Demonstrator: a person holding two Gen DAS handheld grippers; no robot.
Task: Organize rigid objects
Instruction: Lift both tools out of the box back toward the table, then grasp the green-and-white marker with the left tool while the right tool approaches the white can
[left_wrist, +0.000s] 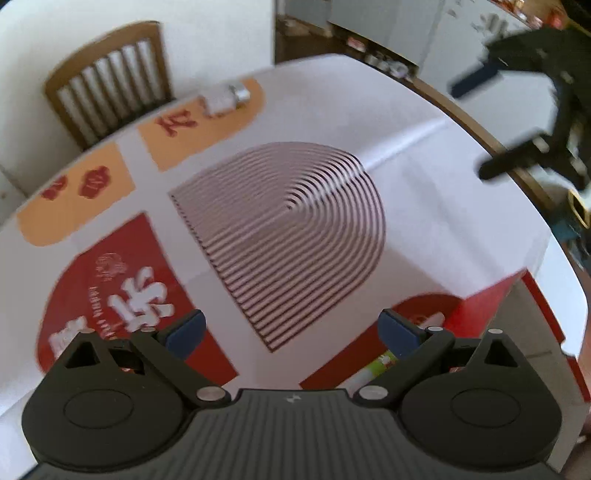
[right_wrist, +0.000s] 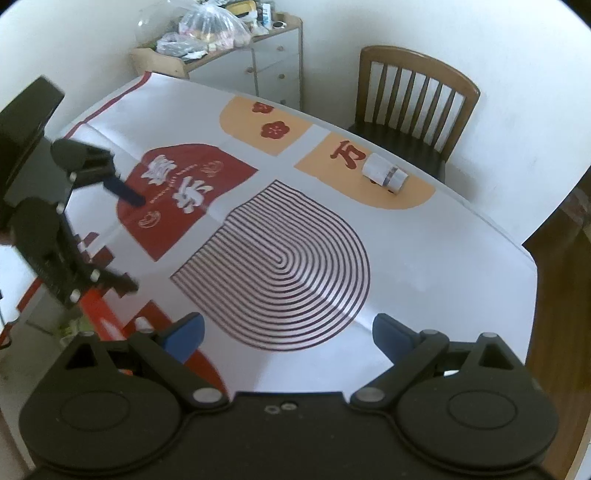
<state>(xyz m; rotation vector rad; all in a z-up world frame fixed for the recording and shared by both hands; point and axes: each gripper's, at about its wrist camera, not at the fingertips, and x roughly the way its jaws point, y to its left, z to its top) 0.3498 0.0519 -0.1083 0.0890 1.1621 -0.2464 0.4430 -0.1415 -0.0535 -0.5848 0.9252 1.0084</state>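
White bottle lying on orange patch; both grippers empty.

- Mat: white; red and orange panels, dark concentric stripes.
- Bottle: white, dark band.
- Chair: brown wood.
- Tongs' pads: blue; bodies black.

Left hand-held gripper and right hand-held gripper both gape empty.
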